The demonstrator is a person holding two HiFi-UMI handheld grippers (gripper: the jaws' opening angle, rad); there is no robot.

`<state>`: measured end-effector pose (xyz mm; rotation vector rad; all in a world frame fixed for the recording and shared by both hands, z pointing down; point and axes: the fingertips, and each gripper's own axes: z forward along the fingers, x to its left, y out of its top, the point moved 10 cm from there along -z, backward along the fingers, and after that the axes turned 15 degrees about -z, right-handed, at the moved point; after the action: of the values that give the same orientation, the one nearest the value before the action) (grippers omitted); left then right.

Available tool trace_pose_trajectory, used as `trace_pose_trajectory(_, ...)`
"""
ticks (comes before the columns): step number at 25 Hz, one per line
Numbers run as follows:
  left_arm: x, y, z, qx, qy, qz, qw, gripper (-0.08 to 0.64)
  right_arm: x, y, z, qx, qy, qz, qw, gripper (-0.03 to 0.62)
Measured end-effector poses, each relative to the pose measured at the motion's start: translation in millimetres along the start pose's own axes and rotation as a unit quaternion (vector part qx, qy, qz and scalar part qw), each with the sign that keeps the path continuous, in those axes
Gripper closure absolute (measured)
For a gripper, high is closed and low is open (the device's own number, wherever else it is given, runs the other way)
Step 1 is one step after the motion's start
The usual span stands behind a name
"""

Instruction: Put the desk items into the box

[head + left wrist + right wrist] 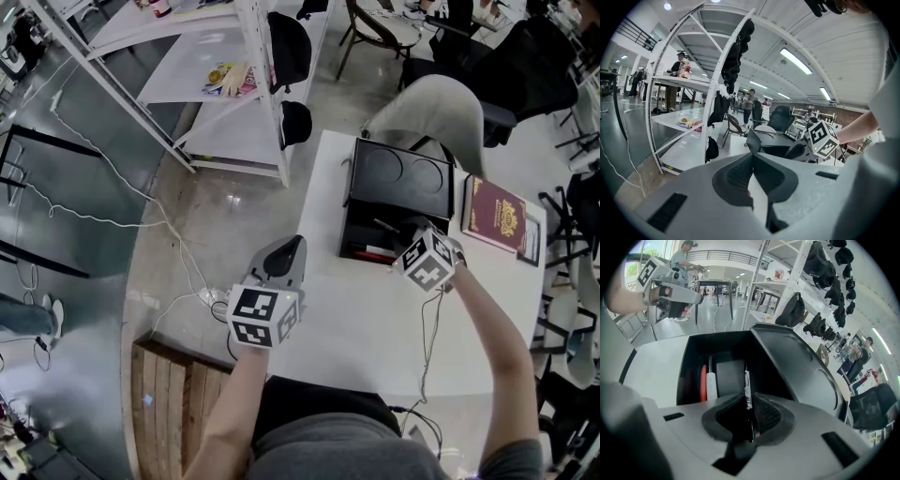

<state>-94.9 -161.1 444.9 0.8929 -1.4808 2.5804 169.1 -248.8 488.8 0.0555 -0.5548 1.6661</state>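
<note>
The left gripper (pixel 752 157) is pinched together on nothing at the desk's (pixel 356 319) 8 o'clock, while the right gripper (pixel 745 401) stands loosely apart around a black marker (pixel 747 385) over the box's (pixel 717 337) 5 o'clock corner, where it may snag on a pad and tip outside.

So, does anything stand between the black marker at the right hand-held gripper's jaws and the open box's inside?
Nothing visible does. The marker points straight into the box, whose lid is tipped back; a red pen and white pen lie to one side.
</note>
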Motion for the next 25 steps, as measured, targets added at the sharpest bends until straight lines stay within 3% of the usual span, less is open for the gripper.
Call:
trace_pose_trajectory(7,-1.6,2.0,-2.3,-0.002,-0.004,0.005,1.0000,0.554,-2.8,0.3,-18.5,-0.038,-0.024,0.066,0.997,0.523)
trace_pose_trajectory(13,-7.3,3.4,-2.9,-0.004,-0.013,0.011,0.9999,0.554,0.3,5.7,-51.0,-0.092,-0.044,0.133,0.986,0.518)
trace_pose_trajectory(25,-23.6,11.4,-7.0,-0.008,-0.037,0.040,0.9985,0.554,26.8,-1.0,-119.1,-0.194,-0.111,0.267,0.938,0.529)
